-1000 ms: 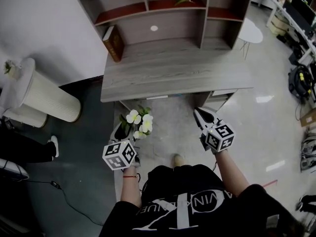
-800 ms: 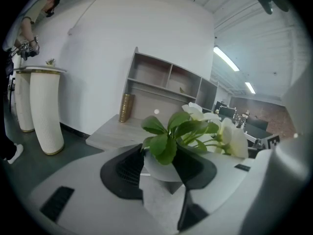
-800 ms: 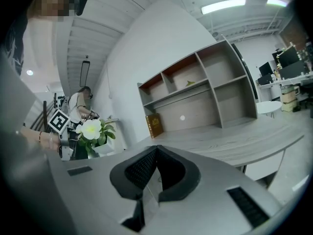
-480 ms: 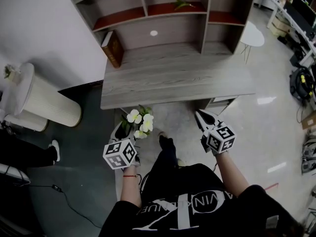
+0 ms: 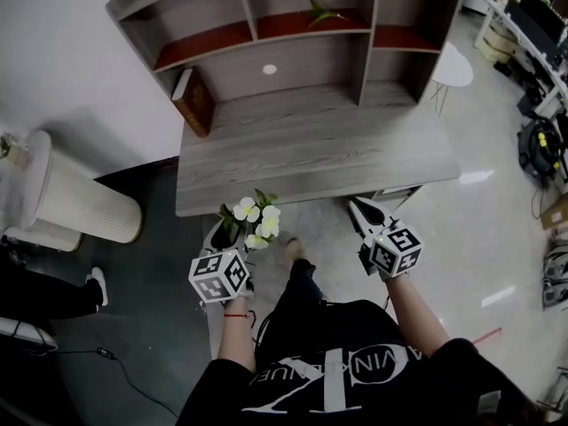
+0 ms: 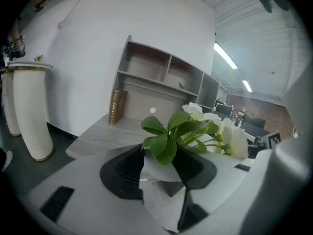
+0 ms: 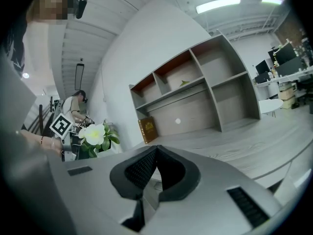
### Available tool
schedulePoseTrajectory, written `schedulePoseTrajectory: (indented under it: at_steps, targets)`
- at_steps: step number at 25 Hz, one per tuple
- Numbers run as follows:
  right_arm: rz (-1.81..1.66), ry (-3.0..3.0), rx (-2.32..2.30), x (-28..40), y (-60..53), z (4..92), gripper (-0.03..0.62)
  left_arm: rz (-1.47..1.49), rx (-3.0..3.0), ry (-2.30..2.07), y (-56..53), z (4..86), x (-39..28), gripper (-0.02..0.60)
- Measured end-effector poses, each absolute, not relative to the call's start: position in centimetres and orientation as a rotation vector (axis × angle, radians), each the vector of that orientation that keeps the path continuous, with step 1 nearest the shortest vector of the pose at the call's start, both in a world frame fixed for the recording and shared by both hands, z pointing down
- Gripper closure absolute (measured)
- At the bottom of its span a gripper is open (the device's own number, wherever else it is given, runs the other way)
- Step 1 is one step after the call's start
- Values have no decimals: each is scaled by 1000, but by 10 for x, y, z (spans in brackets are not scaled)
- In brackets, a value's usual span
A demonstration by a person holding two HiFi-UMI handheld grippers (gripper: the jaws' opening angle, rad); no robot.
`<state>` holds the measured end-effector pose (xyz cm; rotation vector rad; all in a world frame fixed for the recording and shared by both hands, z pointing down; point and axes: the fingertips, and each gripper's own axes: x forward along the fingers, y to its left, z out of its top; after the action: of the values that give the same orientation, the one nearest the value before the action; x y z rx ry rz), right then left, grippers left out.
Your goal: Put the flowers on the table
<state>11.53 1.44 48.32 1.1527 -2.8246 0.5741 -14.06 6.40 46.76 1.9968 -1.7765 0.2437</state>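
Note:
White flowers (image 5: pixel 256 221) with green leaves stand in a small white pot that my left gripper (image 5: pixel 229 236) is shut on. I hold it in the air just before the front edge of the grey wooden table (image 5: pixel 319 149). In the left gripper view the pot (image 6: pixel 159 169) sits between the two black pads (image 6: pixel 122 170), and the blooms (image 6: pixel 220 129) lean right. My right gripper (image 5: pixel 355 206) hangs shut and empty to the right, also just short of the table's edge. The right gripper view shows its pads (image 7: pixel 142 168) pressed together, with the flowers (image 7: pixel 95 135) off to its left.
A shelf unit (image 5: pixel 293 25) stands at the back of the table, with a brown book (image 5: pixel 193 100) leaning at its left and a green sprig (image 5: pixel 321 11) on a shelf. Tall white ribbed stands (image 5: pixel 75 207) are on the left, a round white side table (image 5: pixel 453 65) on the right.
The person has stepped forward, so both grippers are now closer to the table's front edge. The left gripper still holds the flowers and the right is still shut.

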Motion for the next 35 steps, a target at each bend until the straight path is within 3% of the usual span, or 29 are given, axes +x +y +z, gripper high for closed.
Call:
schedulePoseTrajectory:
  at_steps: [35]
  targets:
    - [703,-2637,1185,43,-169,527,583,281,1961,-1416,-177,546,-171,391]
